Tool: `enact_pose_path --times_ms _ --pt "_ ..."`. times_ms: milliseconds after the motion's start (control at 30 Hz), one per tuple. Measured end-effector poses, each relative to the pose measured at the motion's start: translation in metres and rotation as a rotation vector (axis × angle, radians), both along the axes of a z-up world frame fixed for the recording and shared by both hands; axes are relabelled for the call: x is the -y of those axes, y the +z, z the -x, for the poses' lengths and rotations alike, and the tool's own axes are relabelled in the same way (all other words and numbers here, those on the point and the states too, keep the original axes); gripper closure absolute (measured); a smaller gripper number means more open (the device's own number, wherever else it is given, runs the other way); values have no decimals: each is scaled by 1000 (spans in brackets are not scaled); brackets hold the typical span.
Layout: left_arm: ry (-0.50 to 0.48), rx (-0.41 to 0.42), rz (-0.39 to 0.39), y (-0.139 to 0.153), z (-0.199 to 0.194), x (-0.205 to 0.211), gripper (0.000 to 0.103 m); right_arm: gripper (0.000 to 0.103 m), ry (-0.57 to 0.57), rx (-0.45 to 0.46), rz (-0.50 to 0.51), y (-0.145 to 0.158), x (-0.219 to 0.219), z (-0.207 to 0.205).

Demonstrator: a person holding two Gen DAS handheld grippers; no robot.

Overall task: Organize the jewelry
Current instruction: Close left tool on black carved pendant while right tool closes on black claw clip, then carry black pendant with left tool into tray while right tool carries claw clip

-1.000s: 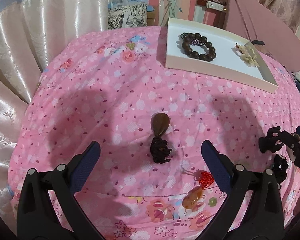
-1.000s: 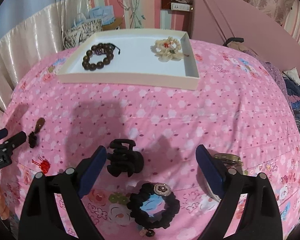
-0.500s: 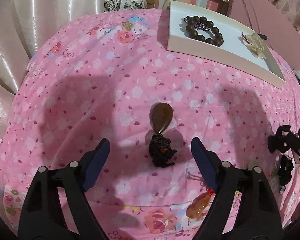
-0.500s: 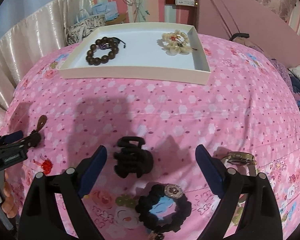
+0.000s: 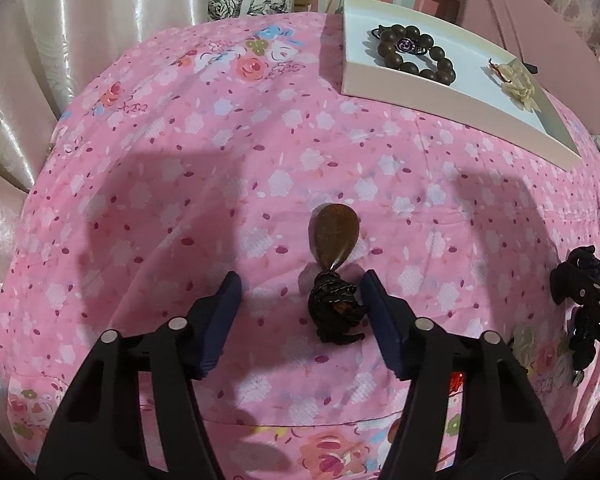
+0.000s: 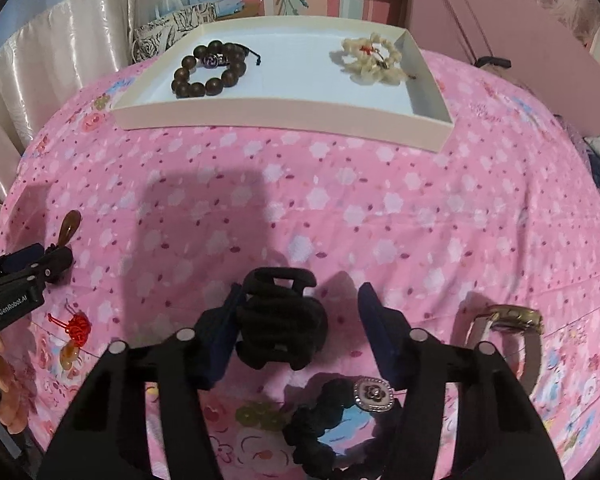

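My left gripper is open, its jaws on either side of the dark knotted cord of a brown teardrop pendant on the pink bedspread; the right finger is close to the knot. My right gripper is open around a black claw hair clip, the left finger against it. A white tray at the back holds a dark bead bracelet and a cream bead bracelet.
A black scrunchie with a metal charm, a gold watch and an orange pendant with a red knot lie near the bed's front edge. Cream curtains hang at left; a pink headboard stands at right.
Both grippers moved forward and down to the bedspread and narrowed. The left one now brackets the pendant's knot, the right one brackets the hair clip.
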State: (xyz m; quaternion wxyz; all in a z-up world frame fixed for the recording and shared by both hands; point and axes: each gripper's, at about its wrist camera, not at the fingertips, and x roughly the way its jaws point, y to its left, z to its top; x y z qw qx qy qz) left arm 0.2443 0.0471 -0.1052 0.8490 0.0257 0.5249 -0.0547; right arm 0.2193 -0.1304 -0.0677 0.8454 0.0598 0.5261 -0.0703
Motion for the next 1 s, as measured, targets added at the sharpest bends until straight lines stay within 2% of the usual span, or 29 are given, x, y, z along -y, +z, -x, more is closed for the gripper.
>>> enact_pose_path --times_ms 33,133,200,267,533,1000 --pt "-2 1 0 0 0 0 46 51 4 -1 -6 -1 -1 0" --pt "-5 12 -17 0 1 2 58 65 26 3 -24 -1 -6 -1" --pt "-11 18 -16 1 2 3 74 66 32 8 -8 1 -10 -1" --pt "-11 16 -15 2 3 2 79 66 34 11 -14 2 -8 0" --pt "-1 4 13 6 7 -2 81 66 24 37 -37 12 4 4" --pt "20 68 81 39 11 -8 81 66 -15 67 -61 24 28 -2"
